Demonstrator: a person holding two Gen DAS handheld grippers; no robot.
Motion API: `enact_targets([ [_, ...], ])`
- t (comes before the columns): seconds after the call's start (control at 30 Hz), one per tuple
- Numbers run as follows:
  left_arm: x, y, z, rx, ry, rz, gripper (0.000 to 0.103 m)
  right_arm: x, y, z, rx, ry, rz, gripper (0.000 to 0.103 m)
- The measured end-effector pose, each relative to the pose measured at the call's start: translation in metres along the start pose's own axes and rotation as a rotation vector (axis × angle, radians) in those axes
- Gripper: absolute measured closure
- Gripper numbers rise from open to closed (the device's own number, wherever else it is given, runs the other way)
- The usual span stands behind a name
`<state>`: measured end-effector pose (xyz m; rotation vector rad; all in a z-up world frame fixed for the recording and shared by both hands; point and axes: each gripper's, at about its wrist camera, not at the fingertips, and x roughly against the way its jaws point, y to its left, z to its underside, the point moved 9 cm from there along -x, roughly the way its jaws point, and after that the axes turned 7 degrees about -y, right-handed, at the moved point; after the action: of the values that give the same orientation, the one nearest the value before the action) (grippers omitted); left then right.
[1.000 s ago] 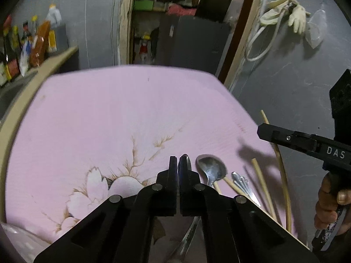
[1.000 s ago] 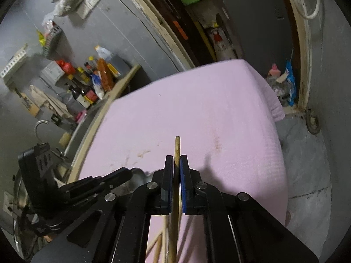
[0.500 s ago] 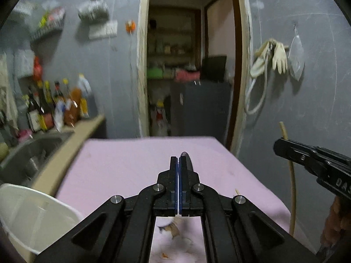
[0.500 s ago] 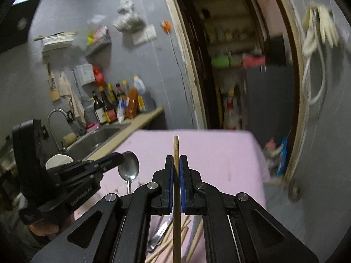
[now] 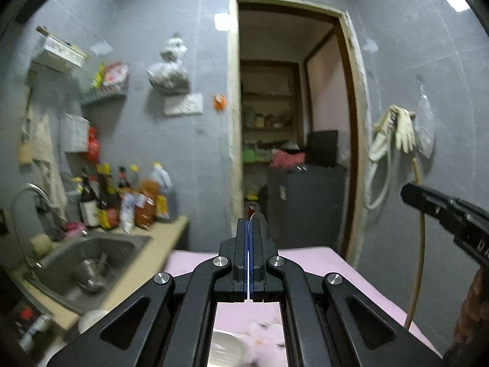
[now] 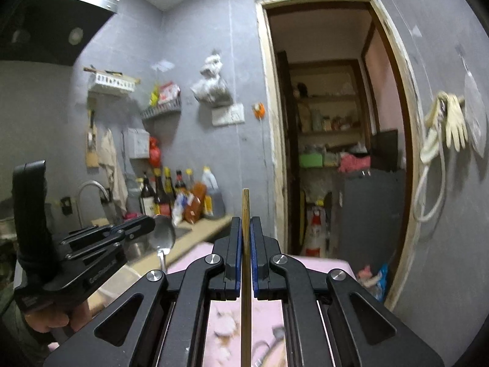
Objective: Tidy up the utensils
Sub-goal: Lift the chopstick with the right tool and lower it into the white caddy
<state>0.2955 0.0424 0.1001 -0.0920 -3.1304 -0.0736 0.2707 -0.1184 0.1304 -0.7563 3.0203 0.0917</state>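
Both utensils are lifted clear of the pink tabletop (image 5: pixel 351 263) and in carry, so the step in hand is transport, with set-down to follow. The left hand-held gripper (image 5: pixel 249 229) is clamped on a spoon (image 6: pixel 163 235) — bowl jutting just past its tips, handle hanging below. The right hand-held gripper (image 6: pixel 245 229) pinches a chopstick (image 6: pixel 245 211) held upright, its end poking above the pads. Next comes finding a holder; a white bowl (image 5: pixel 226 348) below is perhaps it — too blurred to say.

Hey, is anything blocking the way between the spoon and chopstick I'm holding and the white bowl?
Nothing visible. The spoon and chopstick are held high; the bowl sits below the left gripper, mostly hidden by it.
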Motion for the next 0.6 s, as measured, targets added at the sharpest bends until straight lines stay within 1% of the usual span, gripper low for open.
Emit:
enact_targets([
  [0.13,0.013,0.04,-0.023,-0.03,-0.042,-0.074,0.103,-0.014,0.028,-0.03,0.025,-0.072,-0.036,0.1],
  [0.2,0.018,0.059,-0.026,-0.03,-0.045,-0.102,0.103,-0.022,0.044,-0.044,0.017,-0.107,-0.066,0.1],
  [0.27,0.025,0.083,-0.031,-0.035,-0.05,-0.15,0.103,-0.031,0.06,-0.055,0.006,-0.135,-0.094,0.1],
  [0.4,0.036,0.125,-0.027,-0.023,-0.043,-0.23,0.103,-0.051,0.096,-0.071,-0.027,-0.182,-0.16,0.1],
  [0.47,0.04,0.147,-0.023,-0.025,-0.036,-0.285,0.103,-0.061,0.112,-0.075,-0.03,-0.195,-0.186,0.1],
  [0.53,0.041,0.162,-0.015,-0.028,-0.025,-0.326,0.103,-0.07,0.125,-0.074,-0.035,-0.198,-0.203,0.1],
  [0.6,0.039,0.174,-0.006,-0.024,-0.002,-0.35,0.103,-0.078,0.134,-0.068,-0.04,-0.19,-0.213,0.1],
])
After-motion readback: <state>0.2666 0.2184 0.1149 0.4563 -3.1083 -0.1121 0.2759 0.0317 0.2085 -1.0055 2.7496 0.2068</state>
